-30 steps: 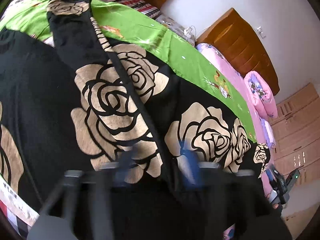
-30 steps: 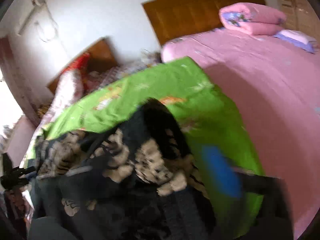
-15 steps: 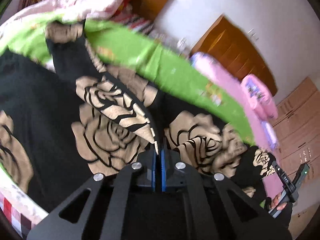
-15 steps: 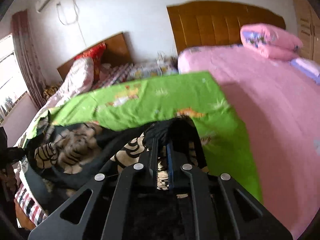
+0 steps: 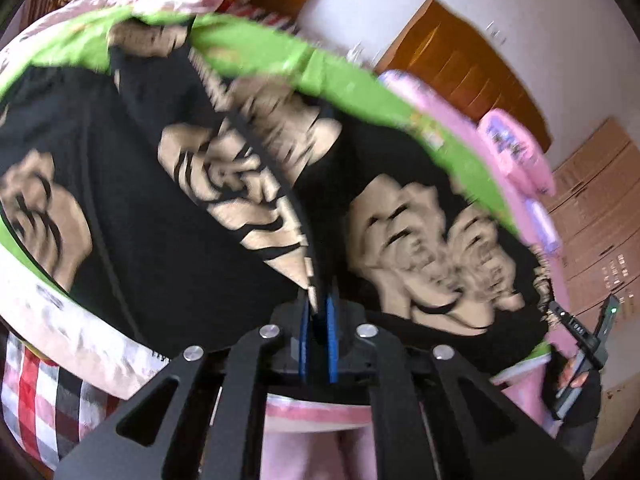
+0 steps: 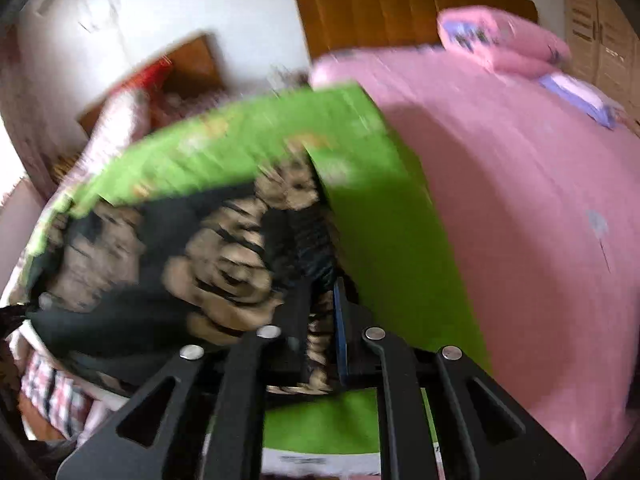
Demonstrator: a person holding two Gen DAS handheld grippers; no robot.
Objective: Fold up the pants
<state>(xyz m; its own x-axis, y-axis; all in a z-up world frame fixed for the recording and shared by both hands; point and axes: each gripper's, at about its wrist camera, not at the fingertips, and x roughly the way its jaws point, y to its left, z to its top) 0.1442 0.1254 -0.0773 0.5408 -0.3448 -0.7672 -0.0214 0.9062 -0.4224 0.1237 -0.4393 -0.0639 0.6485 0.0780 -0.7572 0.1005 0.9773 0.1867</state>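
left gripper (image 5: 317, 312) and right gripper (image 6: 322, 320) pinching pants (image 5: 160, 200)

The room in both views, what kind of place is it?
Most likely a home bedroom: a bed with a pink sheet and wooden headboard, a folded pink quilt on it, and wooden wardrobe doors along the wall.

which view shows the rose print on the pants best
The left wrist view: the pants spread wide across the frame with several big tan roses, though blurred. The right wrist view shows the pants bunched and blurrier, partly hidden behind the right gripper.
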